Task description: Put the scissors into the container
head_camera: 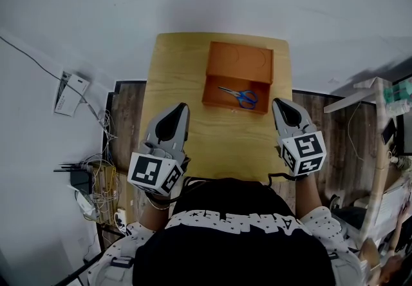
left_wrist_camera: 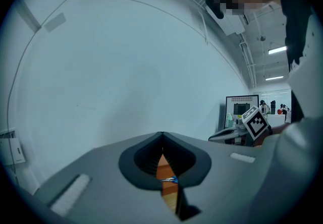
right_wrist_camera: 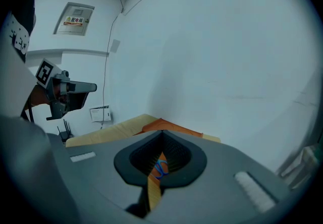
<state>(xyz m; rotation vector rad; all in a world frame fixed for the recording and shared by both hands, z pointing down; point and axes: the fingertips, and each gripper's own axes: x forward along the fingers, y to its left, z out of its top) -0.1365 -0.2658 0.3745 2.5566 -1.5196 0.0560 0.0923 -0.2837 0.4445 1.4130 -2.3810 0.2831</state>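
Note:
The scissors (head_camera: 239,96), blue-handled, lie in the near compartment of the orange wooden container (head_camera: 238,59) at the far middle of the table. My left gripper (head_camera: 184,109) hovers over the table's near left, its tip short of the container's front left corner. My right gripper (head_camera: 277,104) is held just right of the container's front right corner. Both are shut with nothing in them. In the left gripper view the gripper (left_wrist_camera: 162,135) shows a sliver of the scissors (left_wrist_camera: 169,179) through its closed jaws. The right gripper (right_wrist_camera: 162,132) likewise shows the blue handles (right_wrist_camera: 160,167).
The light wooden table (head_camera: 219,143) is narrow and backs onto a white wall. Cables and a router (head_camera: 80,178) lie on the floor at the left, a rack (head_camera: 380,149) stands at the right. The container's far compartment (head_camera: 241,58) holds nothing.

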